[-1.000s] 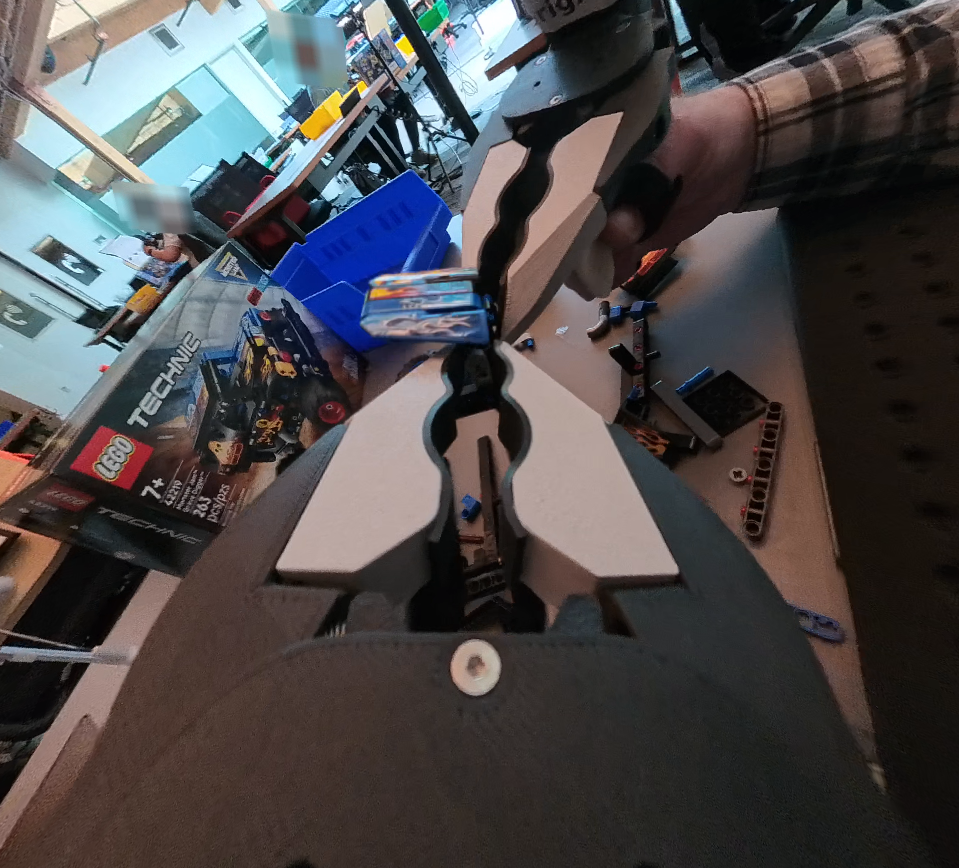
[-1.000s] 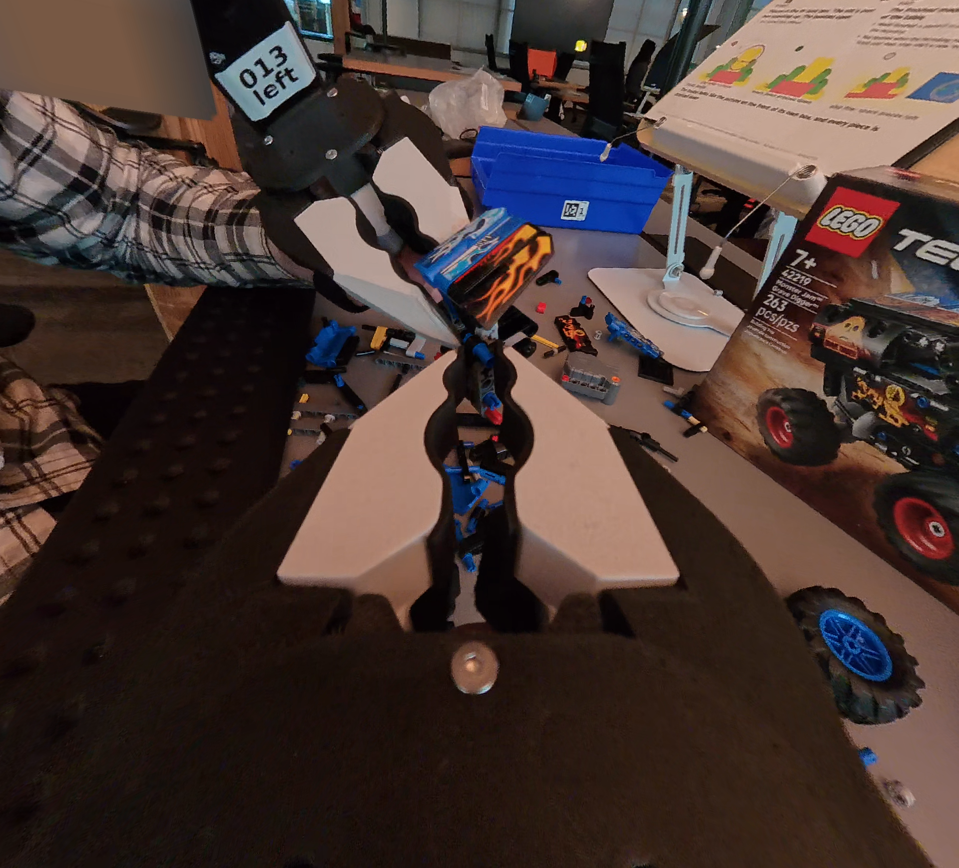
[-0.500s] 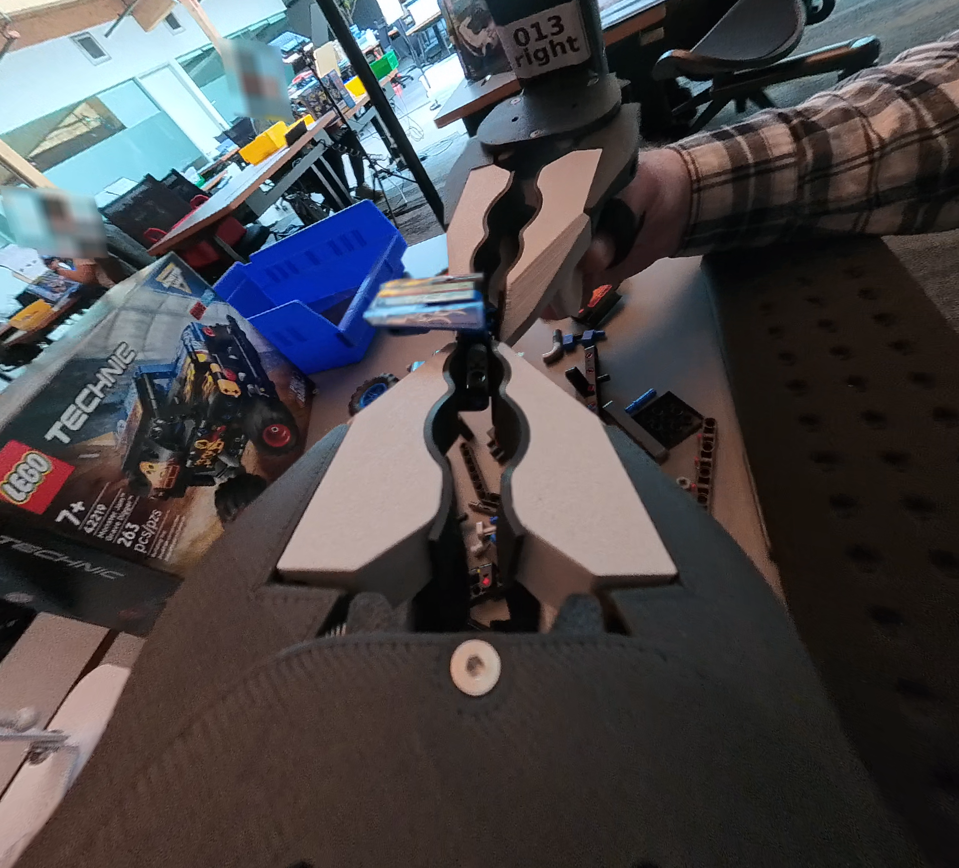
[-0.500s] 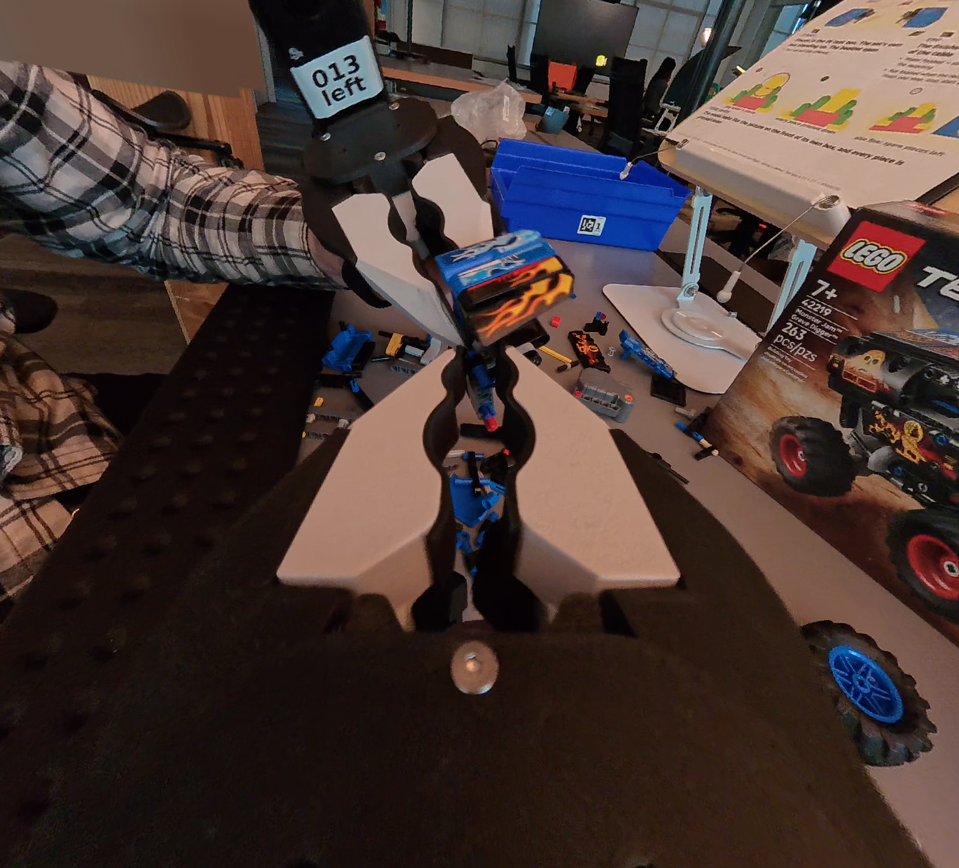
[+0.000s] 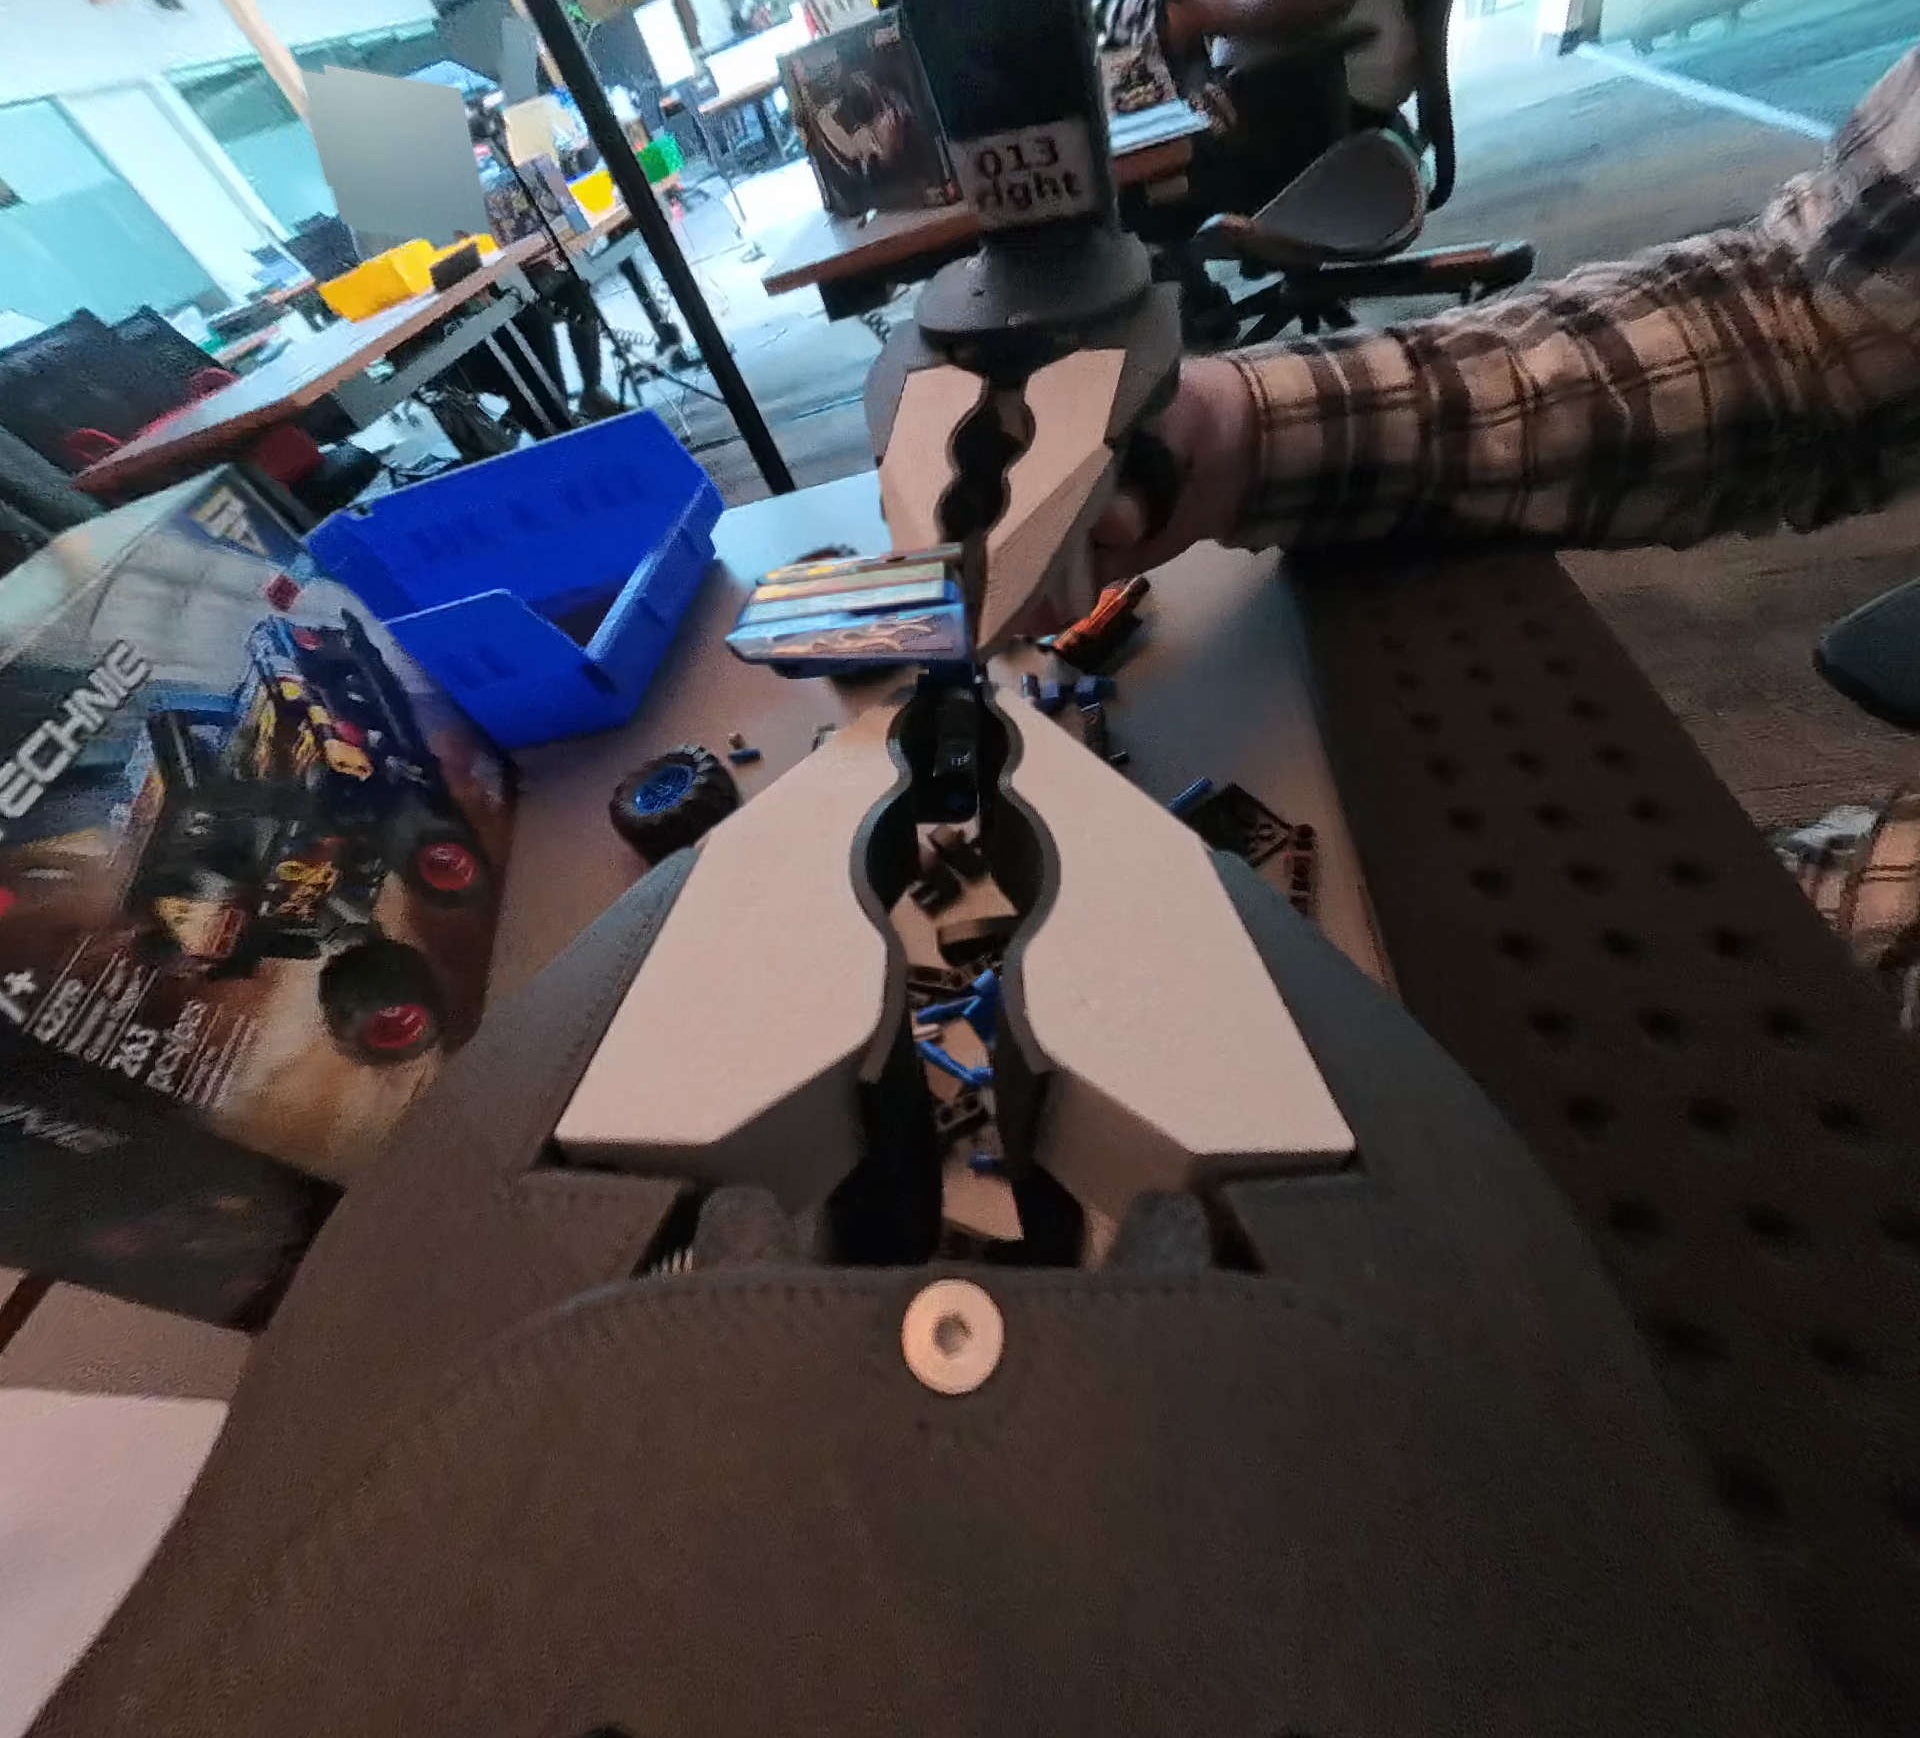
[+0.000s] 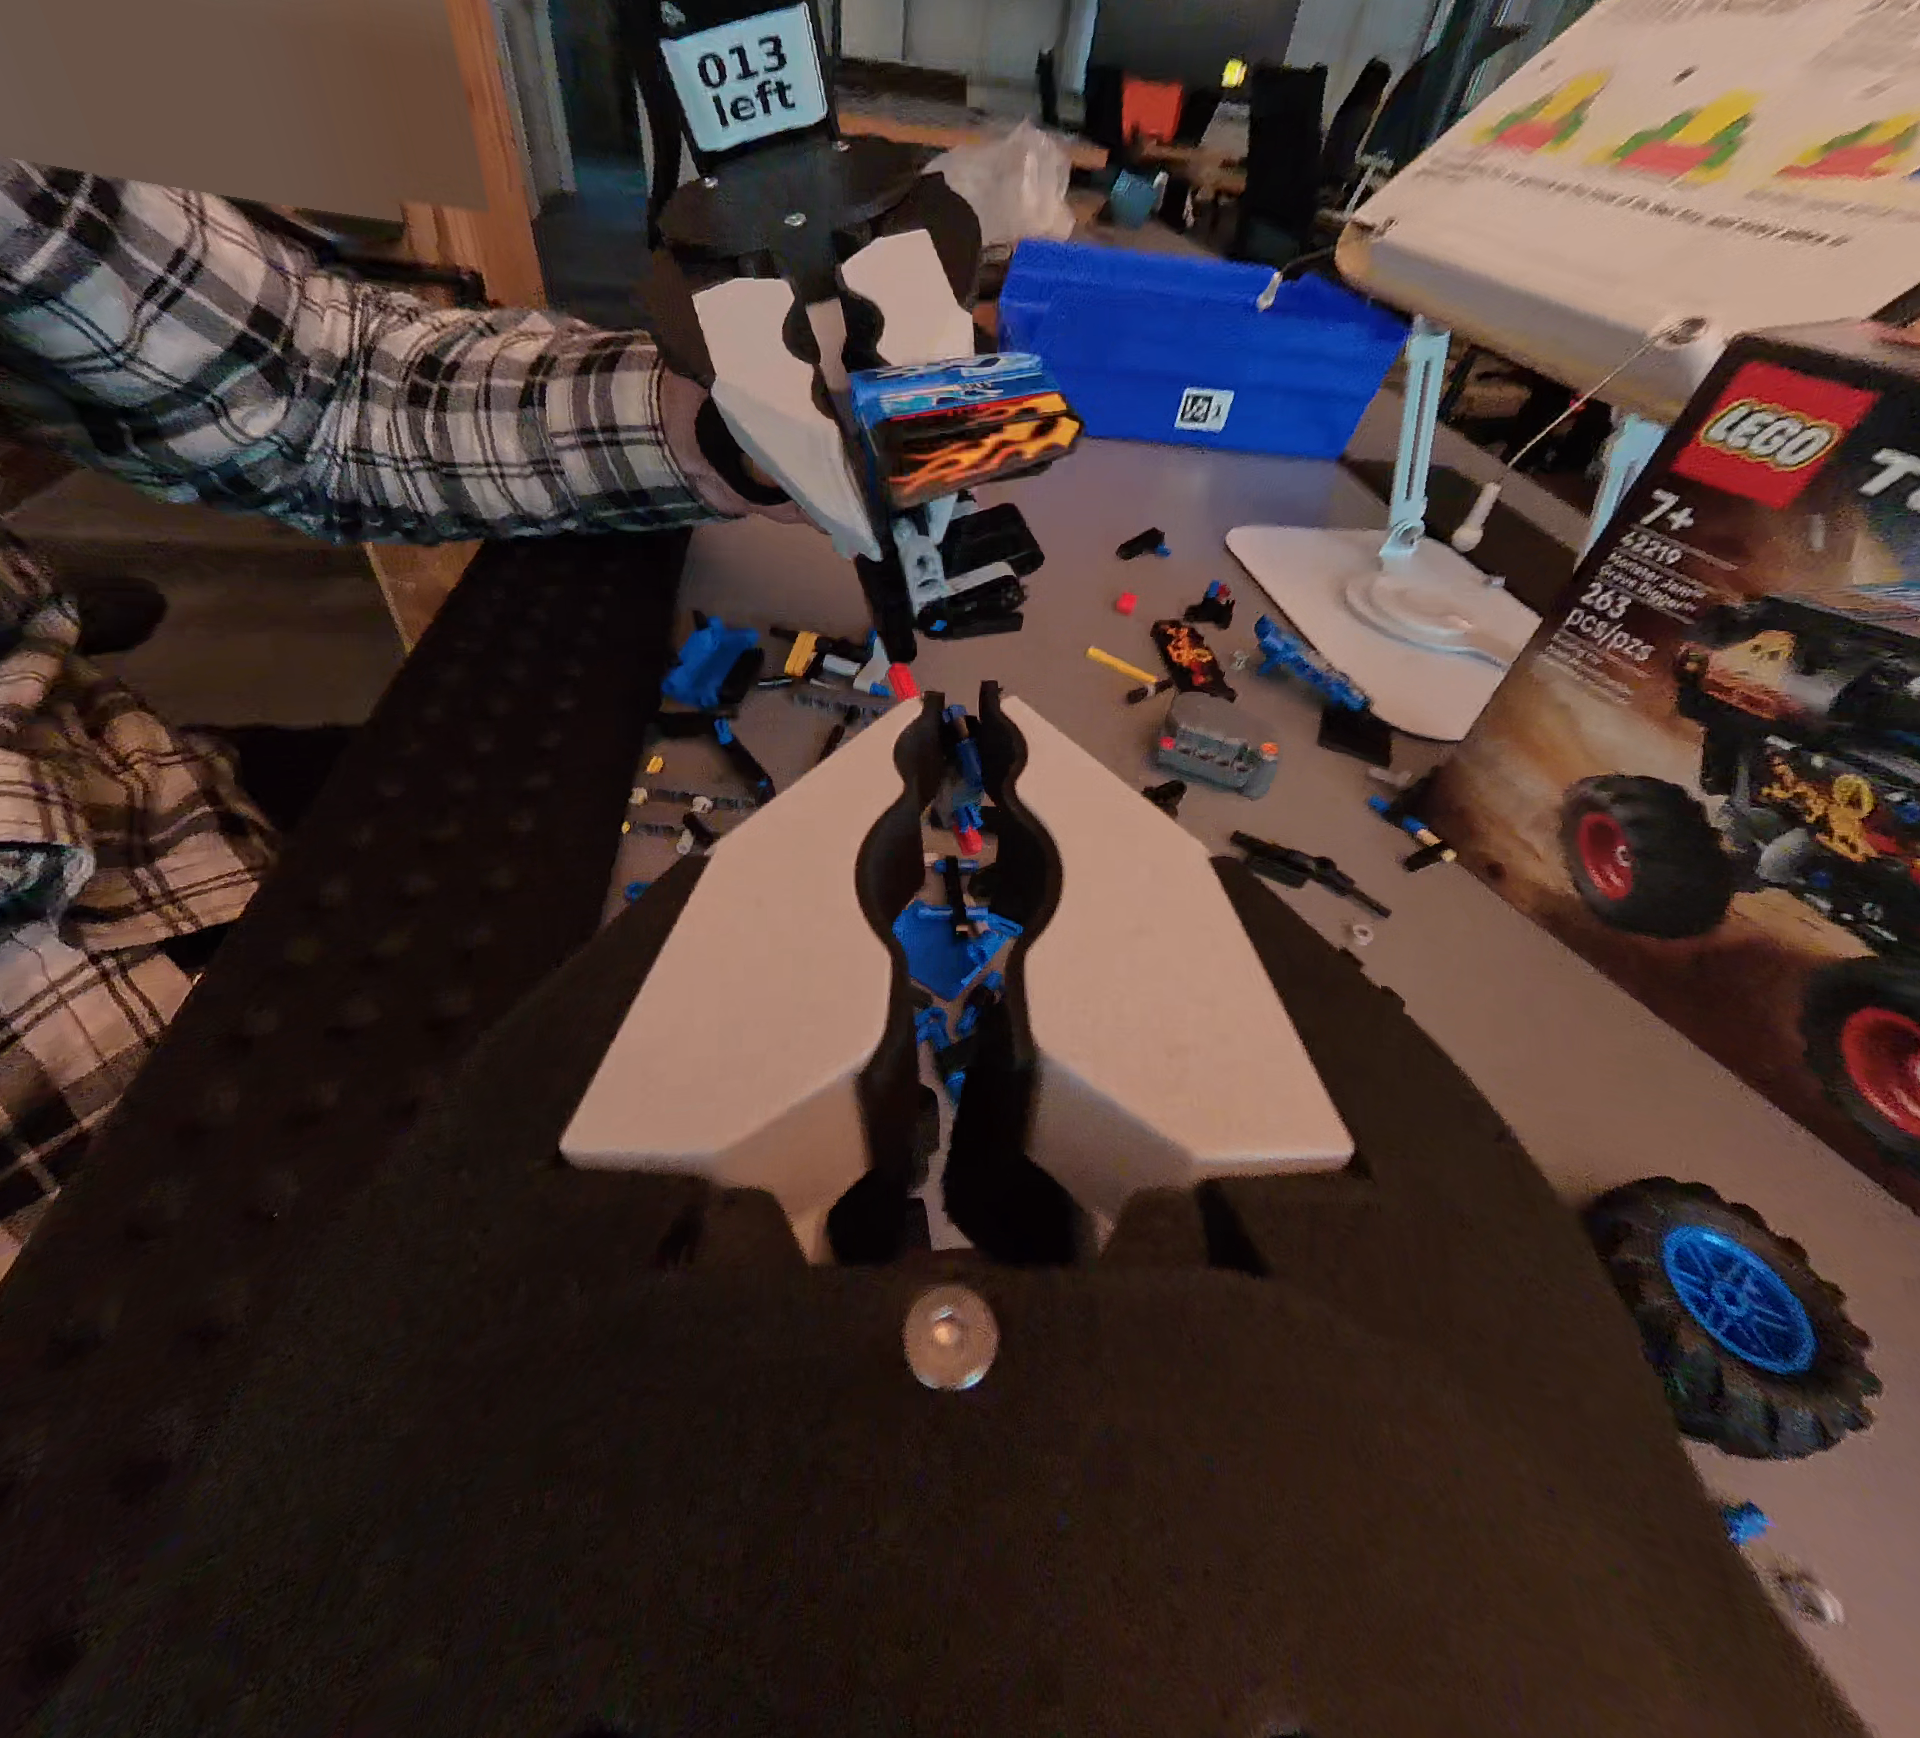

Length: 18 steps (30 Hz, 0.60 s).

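L gripper (image 5: 951,701) clamps flame-printed brick assembly (image 6: 961,431); R gripper (image 6: 961,696) nearly closed, apparently on nothing.

My left camera looks toward bright windows (image 5: 156,161) at the far left, washed out to pale blue and white, and the daylight leaves my near tool dark and grainy. The toy box (image 5: 218,805) at the left edge is smeared by motion and bent by the wide lens. My right camera's picture is dimmer and warmer. A white board (image 6: 1662,119) at upper right is soft and blurred, while the grey table (image 6: 1455,982) takes even light with faint shadows. Straight lines bow outward at the edges of both.
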Available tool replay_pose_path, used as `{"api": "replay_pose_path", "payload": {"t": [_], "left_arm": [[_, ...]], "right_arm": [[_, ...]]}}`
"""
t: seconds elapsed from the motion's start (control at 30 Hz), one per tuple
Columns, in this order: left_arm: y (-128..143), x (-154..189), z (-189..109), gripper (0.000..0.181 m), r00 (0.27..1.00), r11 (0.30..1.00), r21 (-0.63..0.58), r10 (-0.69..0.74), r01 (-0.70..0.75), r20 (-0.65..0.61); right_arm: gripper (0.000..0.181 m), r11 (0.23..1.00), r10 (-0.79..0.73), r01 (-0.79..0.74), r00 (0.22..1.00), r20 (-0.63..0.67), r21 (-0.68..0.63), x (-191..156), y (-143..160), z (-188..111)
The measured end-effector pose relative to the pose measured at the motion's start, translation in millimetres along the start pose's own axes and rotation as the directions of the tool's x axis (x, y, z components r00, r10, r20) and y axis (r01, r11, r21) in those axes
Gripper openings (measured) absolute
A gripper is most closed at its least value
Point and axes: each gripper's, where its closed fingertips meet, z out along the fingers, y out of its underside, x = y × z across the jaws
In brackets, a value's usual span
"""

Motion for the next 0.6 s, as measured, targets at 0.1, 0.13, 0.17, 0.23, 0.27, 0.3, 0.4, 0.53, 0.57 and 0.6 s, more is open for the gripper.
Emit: {"api": "replay_pose_path", "payload": {"t": [0.1, 0.13, 0.17, 0.23, 0.27, 0.3, 0.4, 0.53, 0.57, 0.6], "left_arm": [[3.1, -12.8, -9.1, 0.005, 0.998, 0.998, 0.006, -0.055, 0.055, 0.007], [5.8, -13.6, -8.8, 0.004, 0.995, 0.995, 0.013, -0.102, 0.103, -0.015], [11.8, -15.3, -7.4, 0.005, 0.992, 0.993, 0.001, -0.122, 0.122, -0.017], [26.2, -12.4, -4.2, 0.005, 0.987, 0.987, -0.059, -0.152, 0.149, -0.046], [27.3, -12.3, -3.5, 0.004, 0.986, 0.986, -0.053, -0.162, 0.159, -0.047], [27.1, -12.1, -2.8, 0.004, 0.983, 0.984, -0.049, -0.176, 0.174, -0.054], [27.3, -10.9, 0.7, 0.004, 0.975, 0.977, -0.041, -0.210, 0.207, -0.079], [24.2, -4.2, 6.4, 0.005, 0.968, 0.975, -0.028, -0.224, 0.222, -0.115], [22.4, -3.1, 7.6, 0.004, 0.967, 0.974, -0.020, -0.225, 0.224, -0.121], [20.5, -3.4, 8.7, 0.004, 0.969, 0.976, -0.009, -0.219, 0.219, -0.117]], "right_arm": [[0.005, 0.999, 0.045, -0.045, 0.999, 0.022, 0.004, -1.0, 3.6, 0.8], [0.005, 0.998, 0.054, -0.054, 0.998, 0.030, -0.021, -2.7, 7.9, 5.0], [0.006, 0.996, 0.074, -0.072, 0.996, 0.051, -0.054, -5.9, 14.2, 10.2], [0.006, 0.989, 0.092, -0.085, 0.994, 0.058, -0.121, -7.4, 29.1, 17.2], [0.007, 0.987, 0.099, -0.089, 0.993, 0.063, -0.135, -8.5, 32.0, 18.9], [0.009, 0.984, 0.118, -0.107, 0.990, 0.076, -0.139, -10.1, 34.0, 20.7], [0.029, 0.975, 0.136, -0.121, 0.988, 0.070, -0.185, -8.8, 43.0, 25.2], [0.023, 0.988, 0.134, -0.131, 0.990, 0.037, -0.087, -0.2, 18.9, 26.0], [0.017, 0.987, 0.152, -0.150, 0.988, 0.034, -0.054, 2.1, 12.4, 26.6], [0.010, 0.985, 0.168, -0.166, 0.984, 0.051, -0.049, 1.1, 10.1, 28.2]]}}
